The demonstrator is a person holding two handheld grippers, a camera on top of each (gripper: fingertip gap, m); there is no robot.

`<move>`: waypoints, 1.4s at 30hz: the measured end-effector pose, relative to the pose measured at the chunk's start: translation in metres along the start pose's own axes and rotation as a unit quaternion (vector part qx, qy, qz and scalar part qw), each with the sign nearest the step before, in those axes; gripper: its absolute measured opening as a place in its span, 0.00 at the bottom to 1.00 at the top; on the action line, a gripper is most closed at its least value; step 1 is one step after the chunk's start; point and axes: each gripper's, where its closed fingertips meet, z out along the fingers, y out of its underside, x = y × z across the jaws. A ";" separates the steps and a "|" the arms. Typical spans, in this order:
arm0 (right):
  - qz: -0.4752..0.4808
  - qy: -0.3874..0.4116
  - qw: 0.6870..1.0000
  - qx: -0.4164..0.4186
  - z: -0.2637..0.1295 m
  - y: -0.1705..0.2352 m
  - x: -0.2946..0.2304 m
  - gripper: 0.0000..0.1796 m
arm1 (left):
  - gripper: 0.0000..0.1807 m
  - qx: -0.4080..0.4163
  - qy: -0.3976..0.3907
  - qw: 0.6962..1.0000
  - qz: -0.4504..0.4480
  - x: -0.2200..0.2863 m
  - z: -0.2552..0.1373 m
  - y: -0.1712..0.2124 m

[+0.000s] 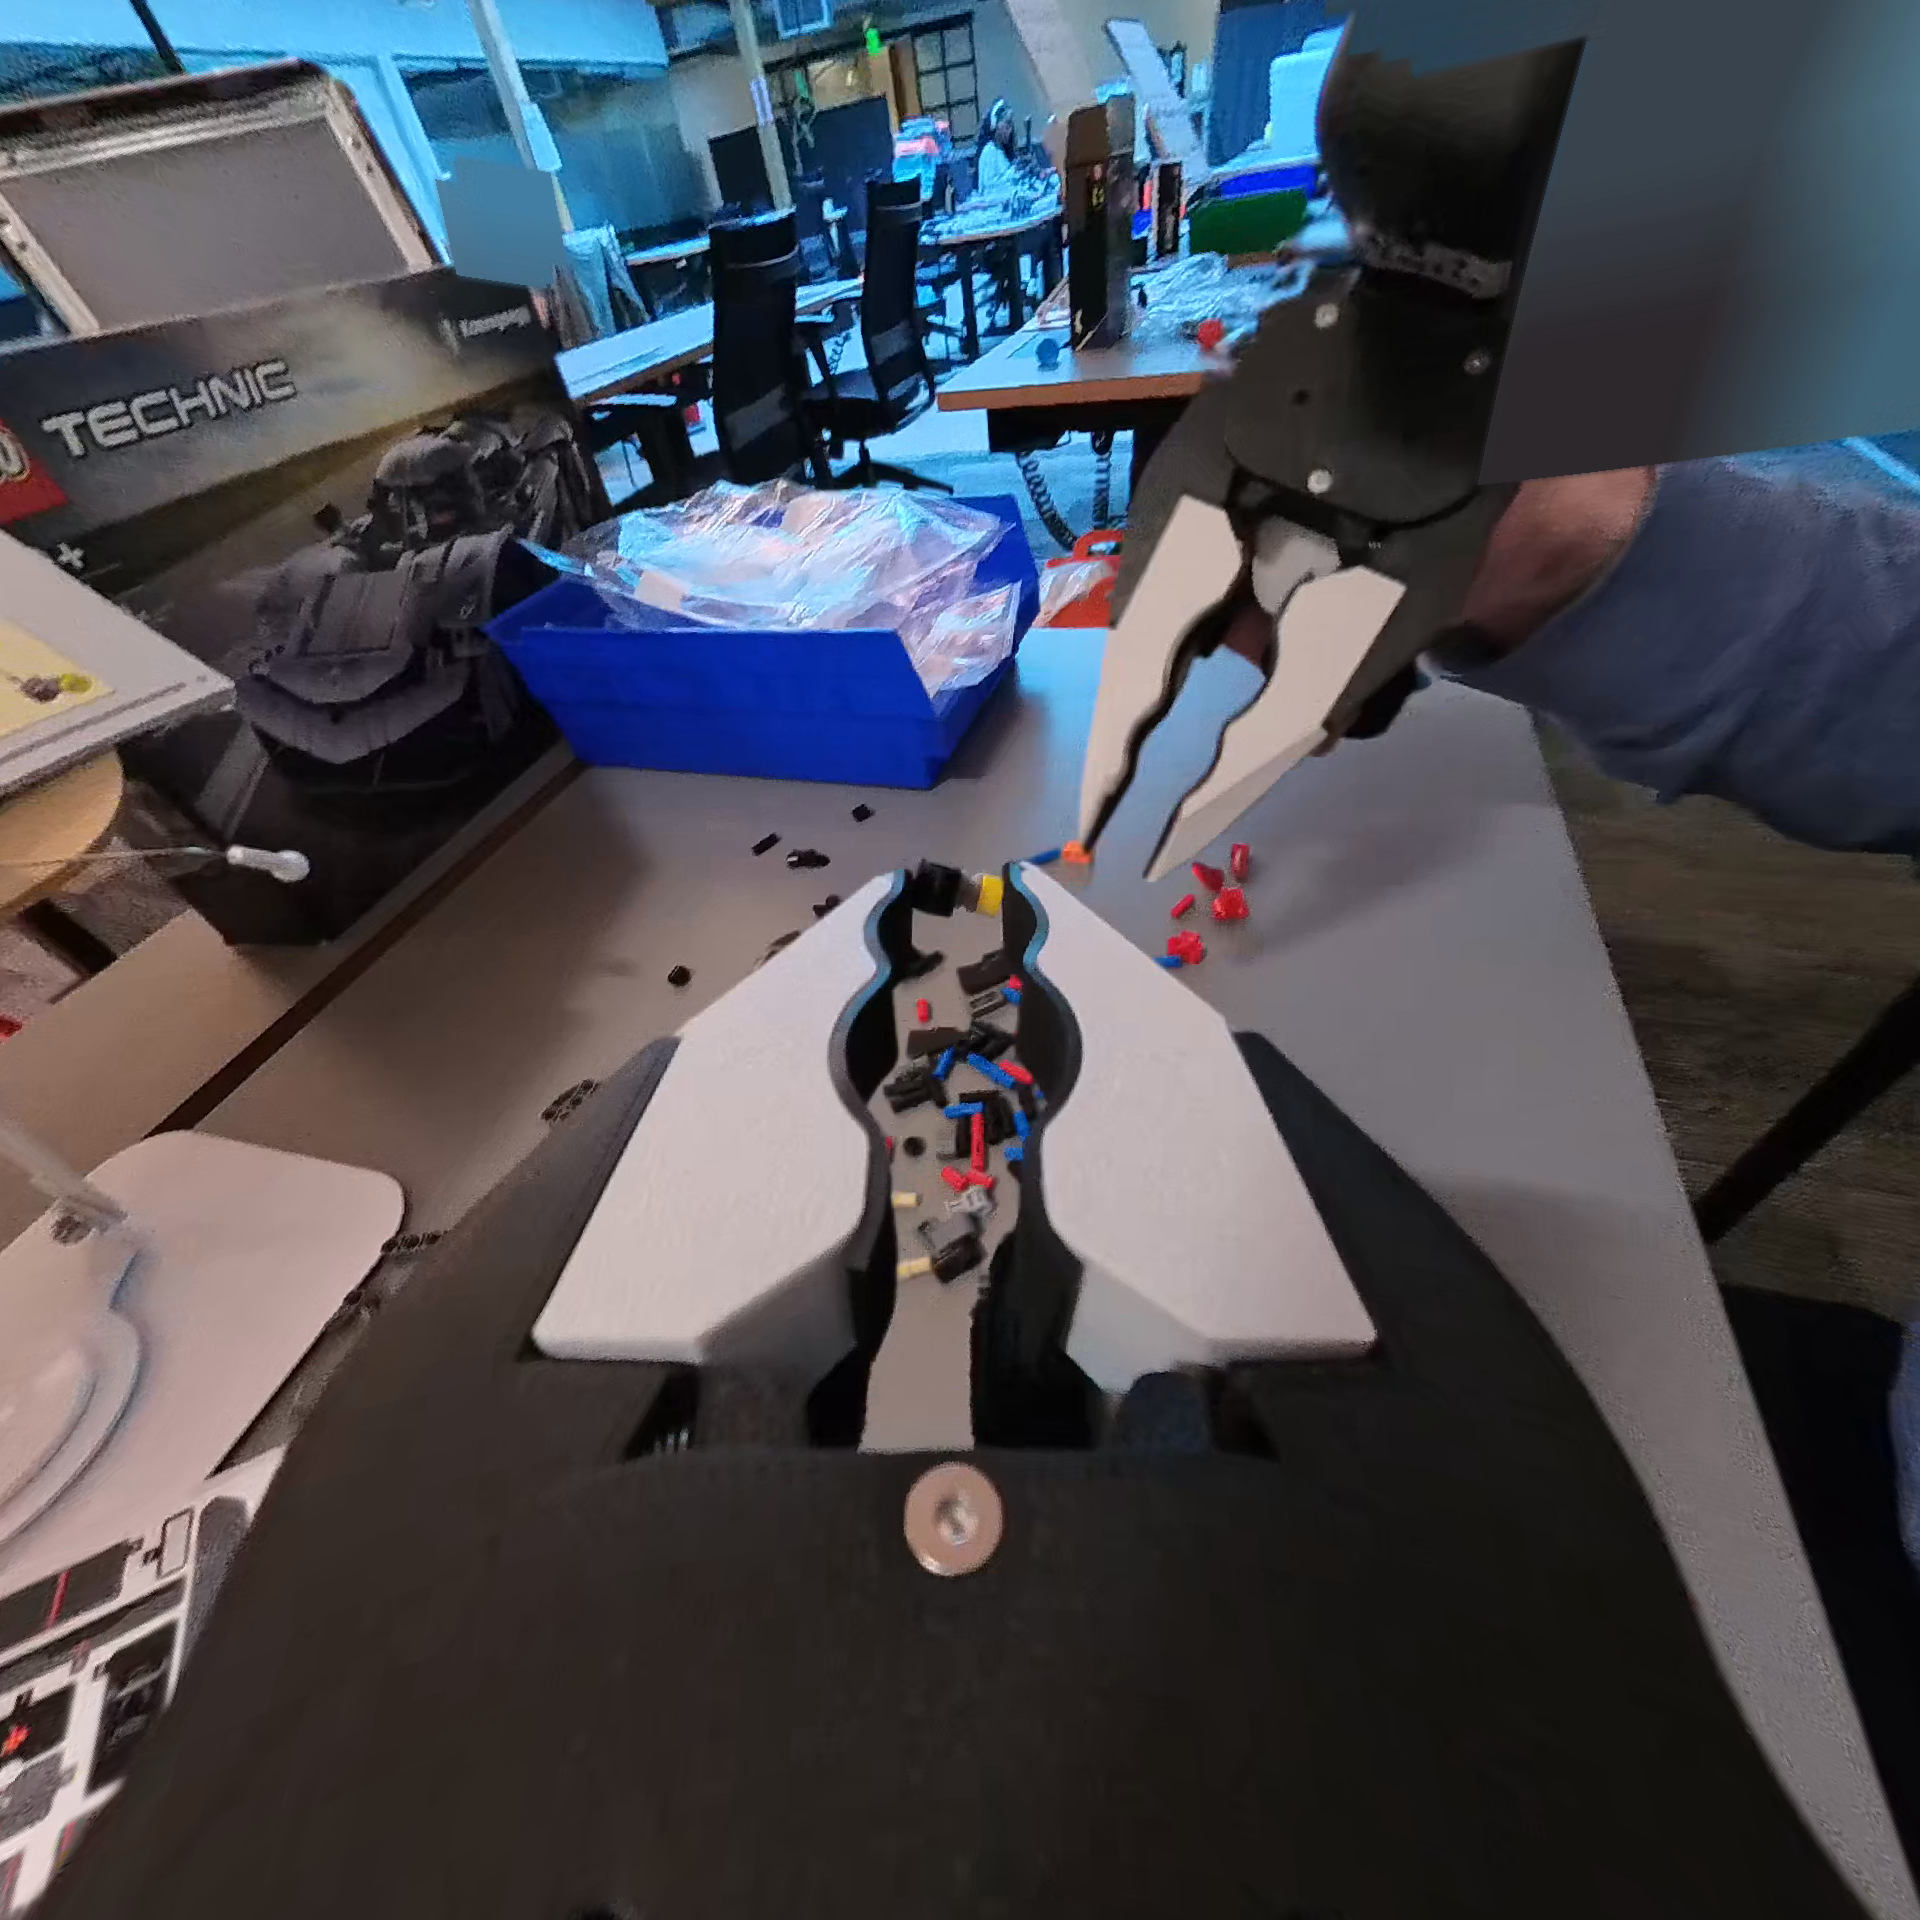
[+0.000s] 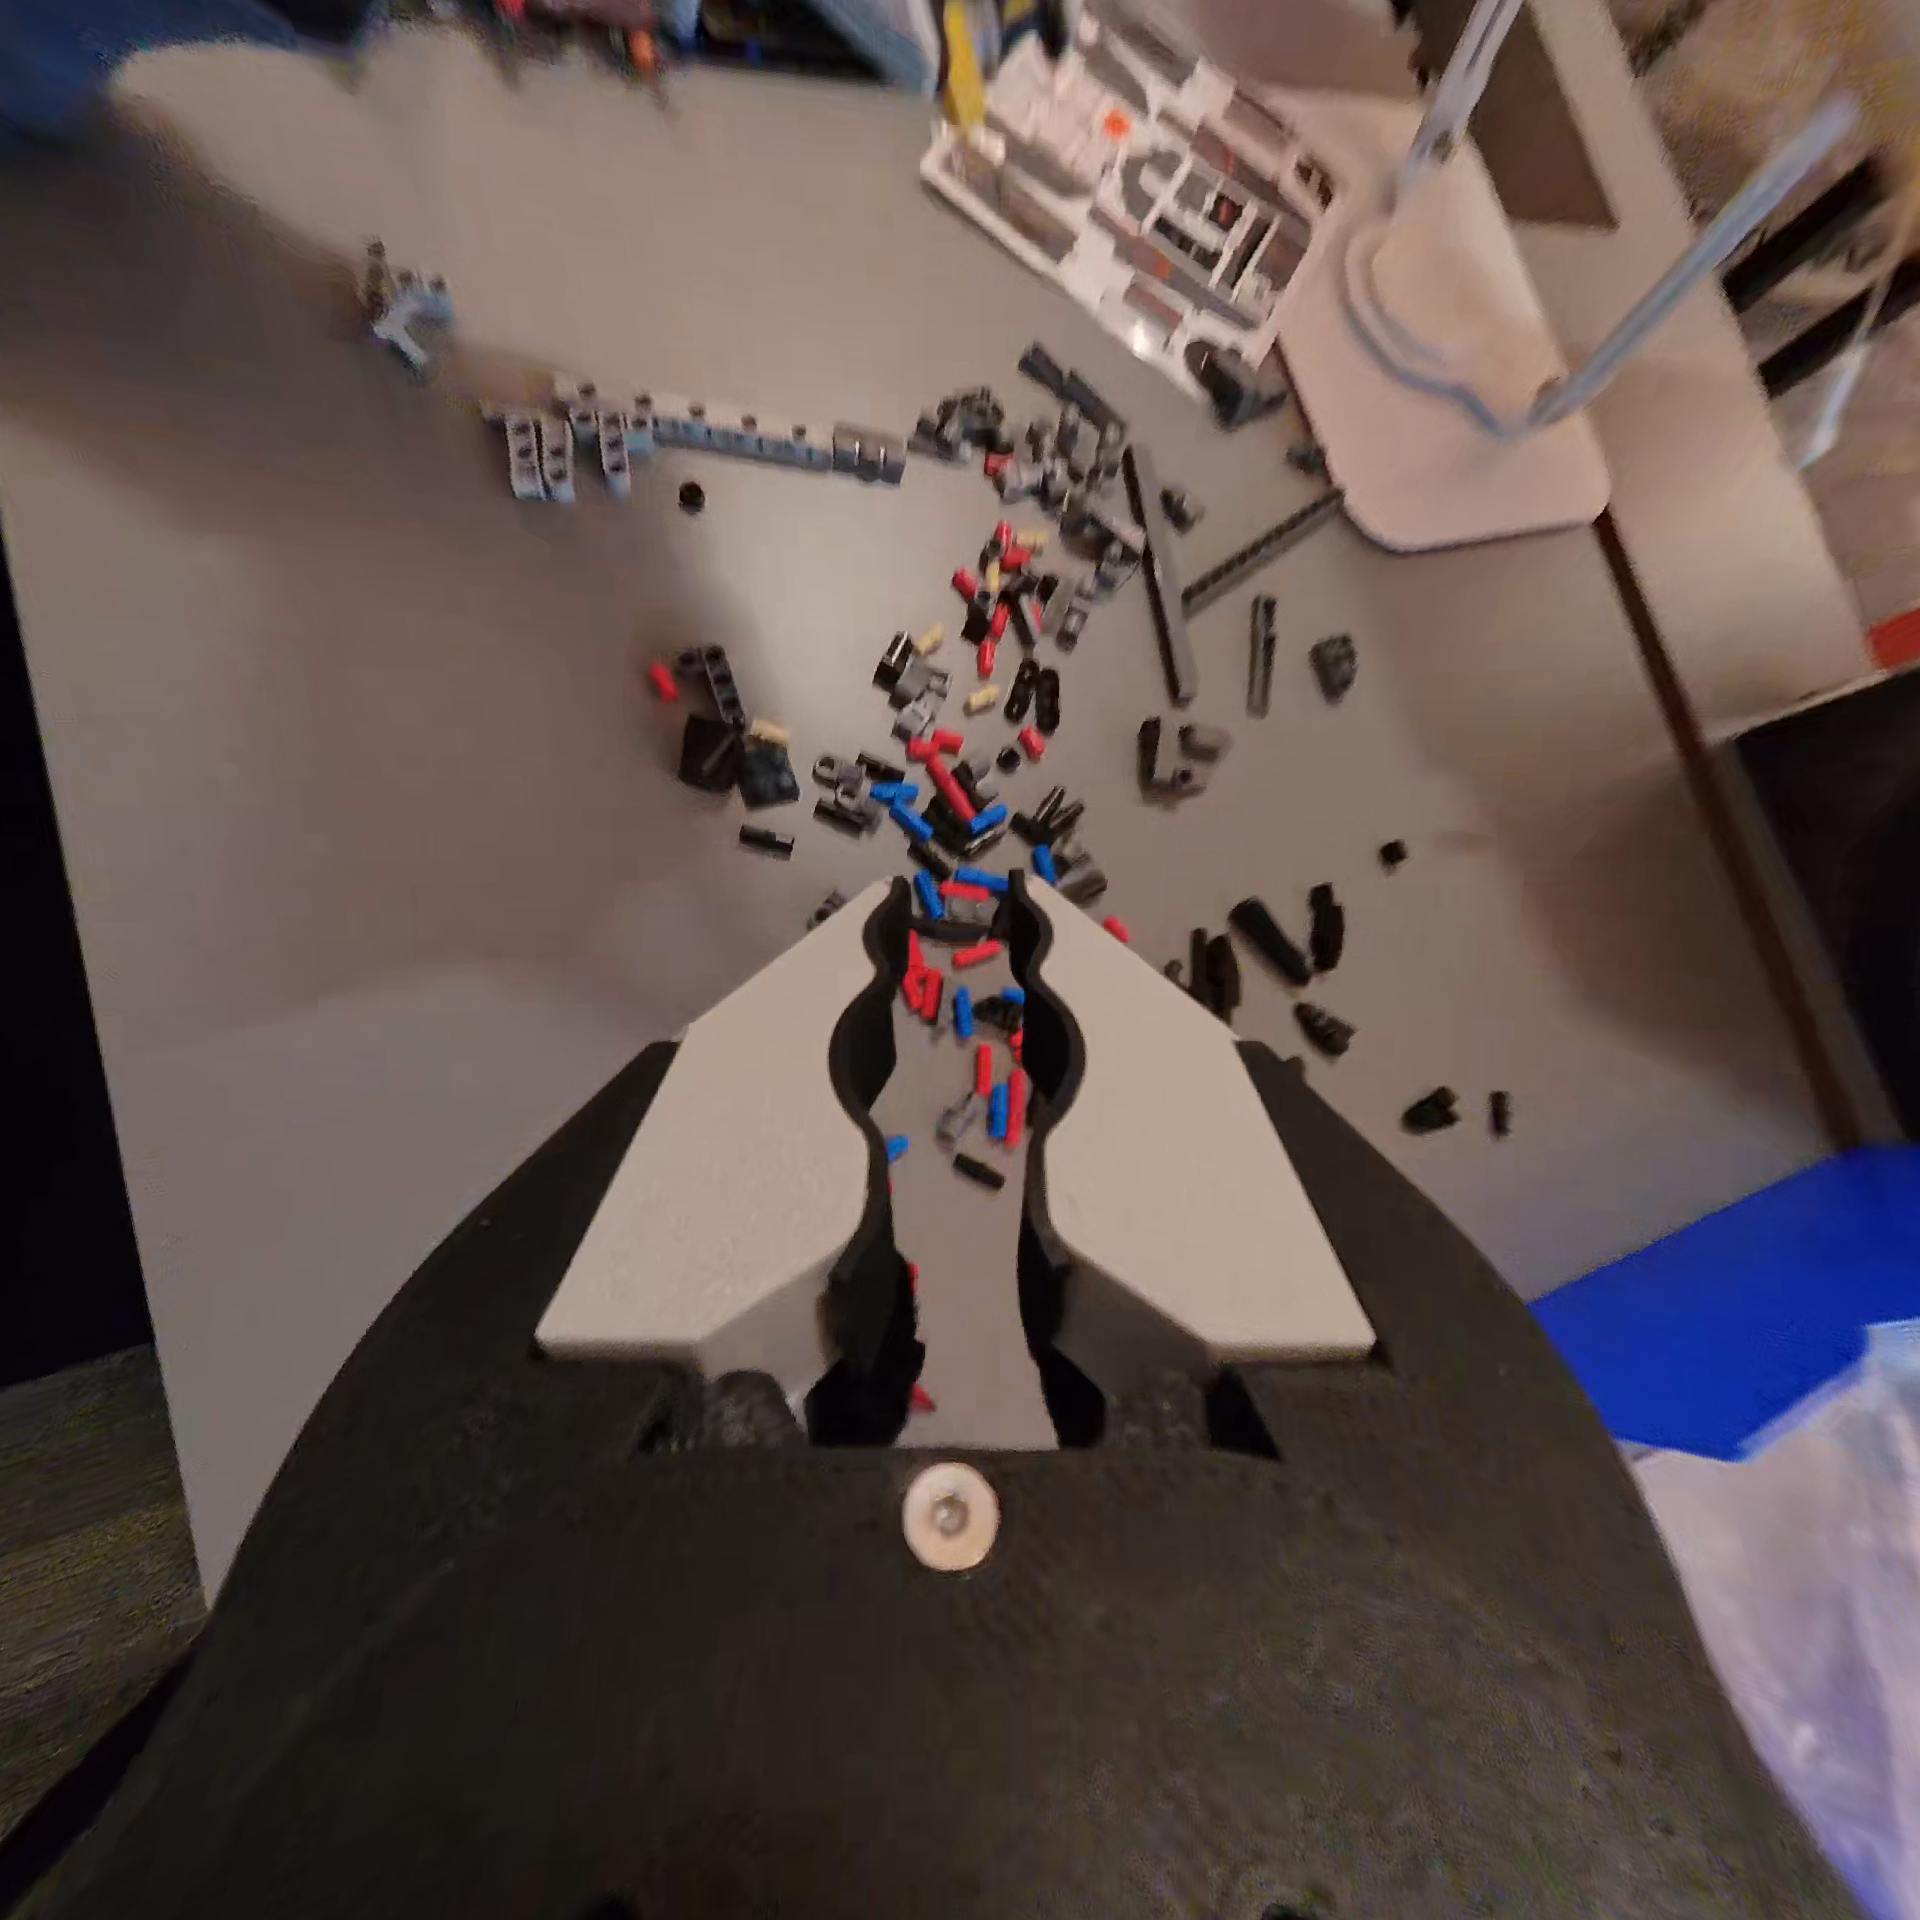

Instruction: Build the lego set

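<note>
My left gripper (image 1: 954, 885) is shut on a small black lego piece with a yellow end (image 1: 958, 891), held at the fingertips above the grey table (image 1: 582, 935). Loose blue, red and black pins (image 1: 977, 1101) lie on the table below its fingers. My right gripper (image 1: 1120, 860) points down at the table just right of the left one. It is open and empty, with one tip beside a small orange piece (image 1: 1076, 854). In the right wrist view, my right gripper (image 2: 956, 888) hangs open over a scatter of blue, red and black pins (image 2: 951, 800).
A blue bin with plastic bags (image 1: 748, 686) and the set's box (image 1: 260, 436) stand behind. Red pieces (image 1: 1218, 896) lie to the right. A row of grey bricks (image 2: 707, 442), long dark beams (image 2: 1164, 603), a sticker sheet (image 2: 1143, 208) and a white stand base (image 2: 1455, 436) lie farther off. One gripper's finger ends stand about 11 centimeters off the other's. Left tips and right tips are each some 35 centimeters from the white stand base (image 2: 1455, 436).
</note>
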 end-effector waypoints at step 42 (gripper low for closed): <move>0.112 0.003 0.993 -0.028 0.087 0.027 -0.056 0.06 | 0.08 -0.003 0.004 1.000 -0.024 -0.010 0.006 0.026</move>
